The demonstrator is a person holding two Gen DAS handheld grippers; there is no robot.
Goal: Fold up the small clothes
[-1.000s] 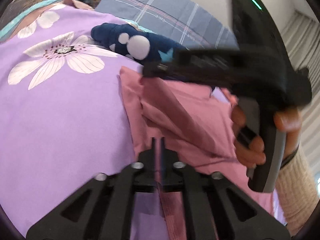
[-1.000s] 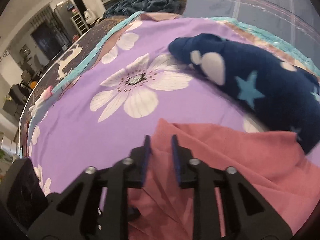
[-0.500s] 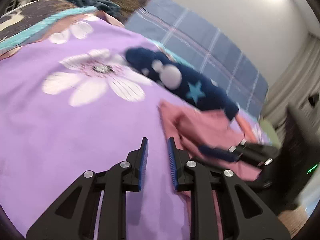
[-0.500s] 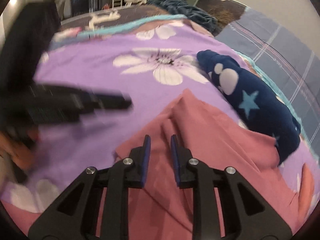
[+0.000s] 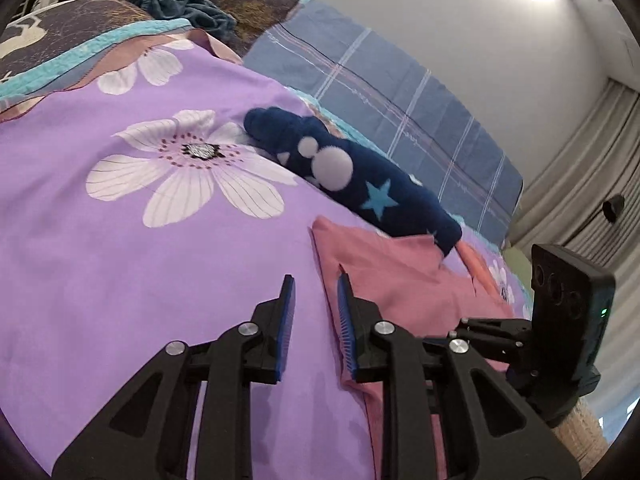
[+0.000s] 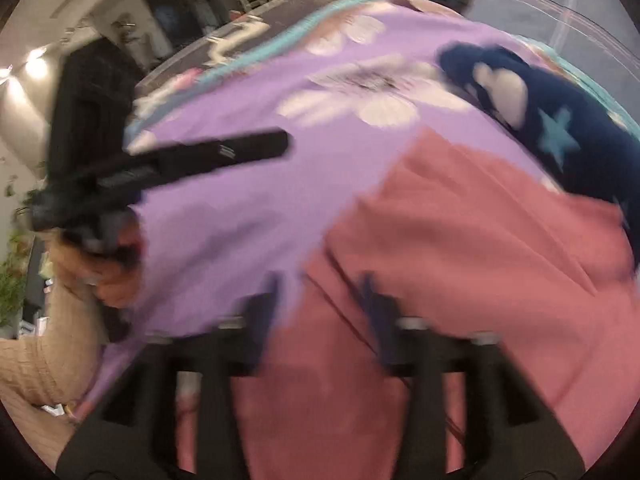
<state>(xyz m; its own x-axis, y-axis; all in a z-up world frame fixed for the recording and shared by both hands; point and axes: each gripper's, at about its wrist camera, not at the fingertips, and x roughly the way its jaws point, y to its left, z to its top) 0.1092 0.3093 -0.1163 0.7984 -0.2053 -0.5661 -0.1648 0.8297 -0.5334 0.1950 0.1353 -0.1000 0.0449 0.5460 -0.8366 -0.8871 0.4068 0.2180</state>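
A pink garment [image 5: 404, 284] lies folded on the purple flowered bedspread [image 5: 120, 264]; in the right wrist view it [image 6: 460, 240] fills the lower right. My left gripper [image 5: 314, 300] is open and empty, hovering at the garment's left edge. My right gripper [image 6: 320, 292] is open, blurred by motion, above the garment's left part. A navy garment with stars and white dots [image 5: 352, 176] lies just behind the pink one and also shows in the right wrist view [image 6: 552, 120]. The left gripper also shows from the side in the right wrist view [image 6: 276, 145].
A blue plaid pillow [image 5: 400, 92] lies behind the clothes against the wall. A dark teal knitted blanket [image 5: 168, 0] is heaped at the far back left. The right gripper's body [image 5: 560, 320] stands at the bedspread's right. Curtains [image 5: 592, 184] hang at far right.
My left gripper let go of the pink garment, opened and pulled back to its left edge. My right gripper opened wider and swung over the garment.
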